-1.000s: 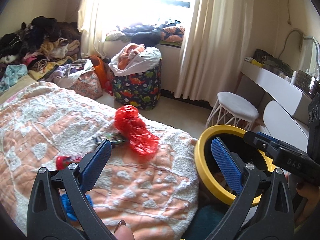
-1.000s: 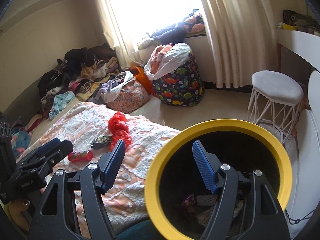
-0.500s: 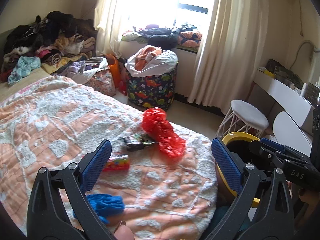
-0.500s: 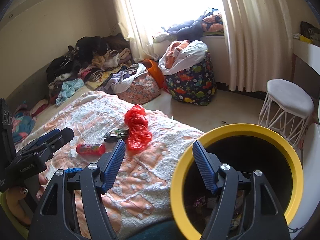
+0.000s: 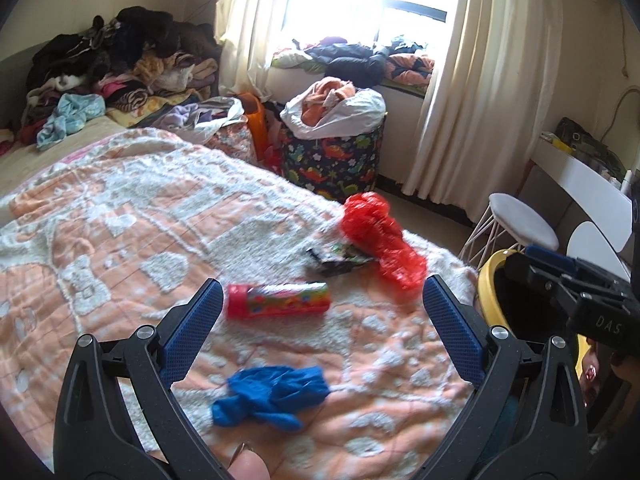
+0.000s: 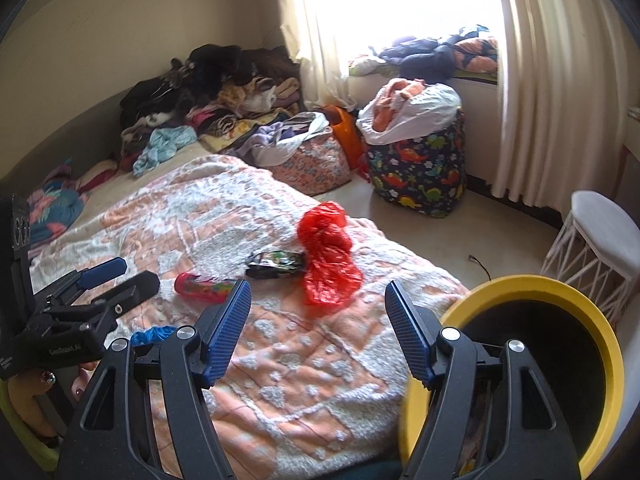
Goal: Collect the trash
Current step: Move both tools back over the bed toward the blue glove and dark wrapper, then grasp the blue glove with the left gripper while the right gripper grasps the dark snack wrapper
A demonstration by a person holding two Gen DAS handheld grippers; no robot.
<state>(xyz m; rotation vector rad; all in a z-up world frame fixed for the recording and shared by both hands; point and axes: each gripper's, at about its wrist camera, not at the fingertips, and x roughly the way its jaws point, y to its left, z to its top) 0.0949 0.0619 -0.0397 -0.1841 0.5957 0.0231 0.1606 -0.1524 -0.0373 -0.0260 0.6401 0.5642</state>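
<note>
Left wrist: left gripper (image 5: 320, 308) spread wide, empty, touching nothing; red tube (image 5: 278, 299) just ahead between the jaws, blue glove (image 5: 272, 394) under them, likely first picks. Right wrist: right gripper (image 6: 318, 314) also wide, empty; red bag (image 6: 328, 258) ahead; yellow-rimmed bin (image 6: 532, 364) just right, parked bedside for drops.

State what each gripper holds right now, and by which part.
Nothing. The left gripper and right gripper both stand open above the blanket, fingers empty.
</note>
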